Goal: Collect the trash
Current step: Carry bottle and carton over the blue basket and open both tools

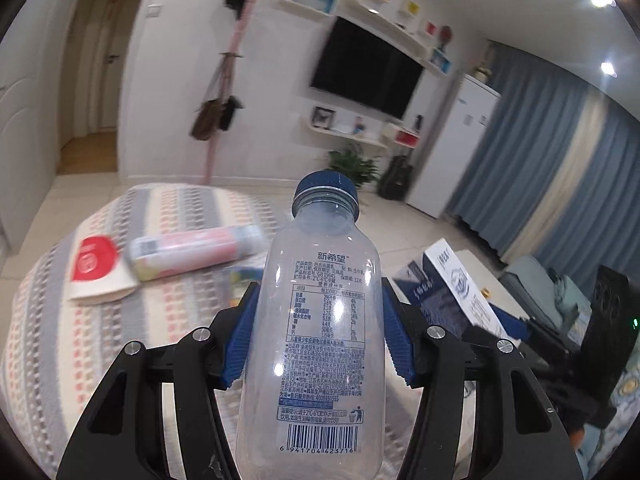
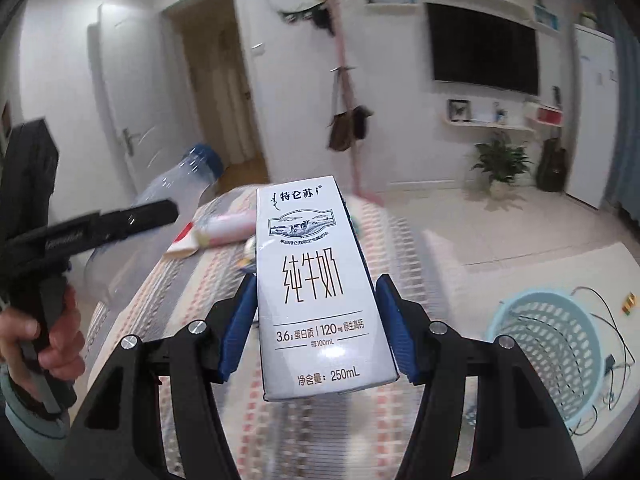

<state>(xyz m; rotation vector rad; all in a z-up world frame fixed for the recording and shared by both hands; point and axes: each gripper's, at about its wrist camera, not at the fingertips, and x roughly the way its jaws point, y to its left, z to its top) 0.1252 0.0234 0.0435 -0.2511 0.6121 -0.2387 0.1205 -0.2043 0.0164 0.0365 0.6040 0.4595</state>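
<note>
The striped surface (image 1: 120,320), seemingly a bed or a padded seat, is still carrying trash: a pink tube (image 1: 192,252) and a flat packet with a red circle (image 1: 96,268). The blue basket (image 2: 552,352) is waiting on the floor to the right, with open floor around it but loose cables near its rim. The left tongs (image 1: 318,320) are grasping the empty bottle (image 1: 316,340). The right tongs (image 2: 316,320) are grasping the milk carton (image 2: 320,300). Both are lifted clear.

Wall television (image 1: 366,67), coat stand (image 2: 345,80), potted plant (image 2: 500,162).
</note>
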